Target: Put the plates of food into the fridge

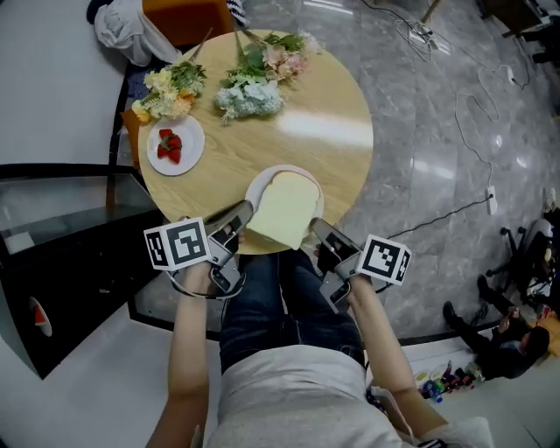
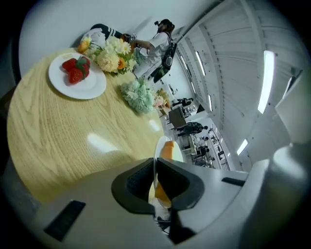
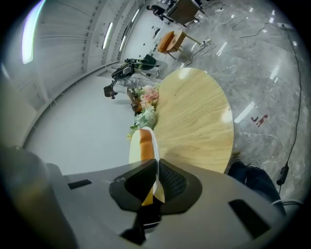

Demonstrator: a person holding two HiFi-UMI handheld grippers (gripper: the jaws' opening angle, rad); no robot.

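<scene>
A white plate with a slice of bread hangs over the near edge of the round wooden table. My left gripper is shut on the plate's left rim, and my right gripper is shut on its right rim. In the left gripper view the plate rim runs edge-on between the jaws, with the bread behind. The right gripper view shows the same plate and bread edge-on. A second white plate with strawberries sits at the table's left, also the strawberry plate.
Two flower bunches lie at the table's far side. An orange chair with a white cloth stands beyond. A black glass-topped cabinet is at the left. Cables trail over the grey floor at the right. My legs are under the plate.
</scene>
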